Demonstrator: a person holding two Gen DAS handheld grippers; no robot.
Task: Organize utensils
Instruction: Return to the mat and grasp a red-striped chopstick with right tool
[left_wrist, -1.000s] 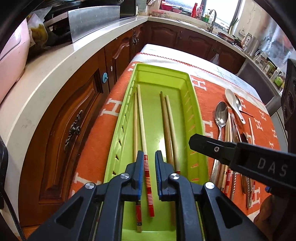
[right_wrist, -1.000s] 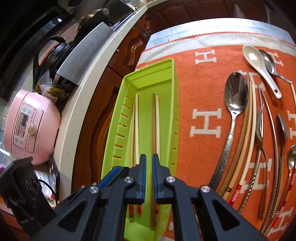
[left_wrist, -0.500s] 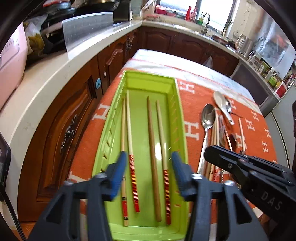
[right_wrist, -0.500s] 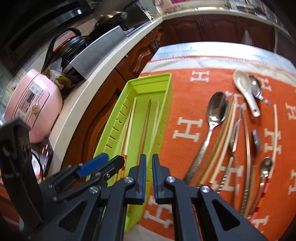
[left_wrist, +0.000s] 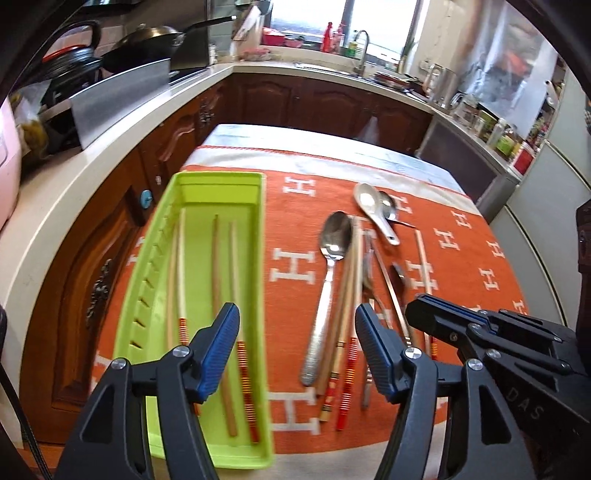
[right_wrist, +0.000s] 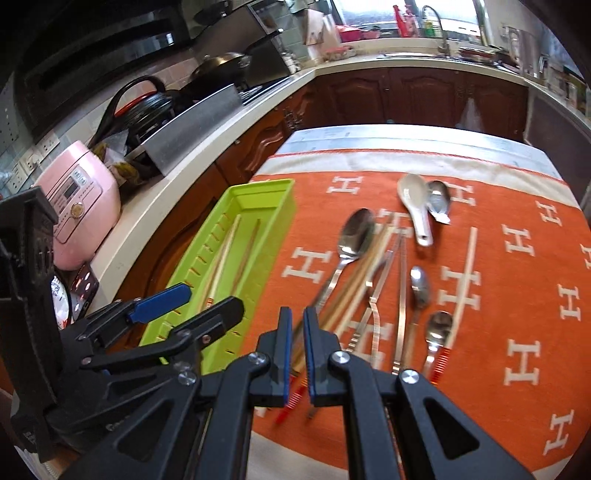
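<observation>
Left hand-held gripper (left_wrist: 295, 343) jaws have just been opened and nothing is held, four chopsticks (left_wrist: 216, 280) being left in the green tray (left_wrist: 258, 258); right hand-held gripper (right_wrist: 297, 350) is clenched empty above unsorted cutlery (right_wrist: 369, 280) on the counter's orange cloth (right_wrist: 517, 295).

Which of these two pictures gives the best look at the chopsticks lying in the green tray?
The left wrist view: it looks down into the green tray, and four chopsticks show nearly full length, striped ends included. In the right wrist view the tray is slanted and blurred, and the left gripper covers their near ends.
</observation>
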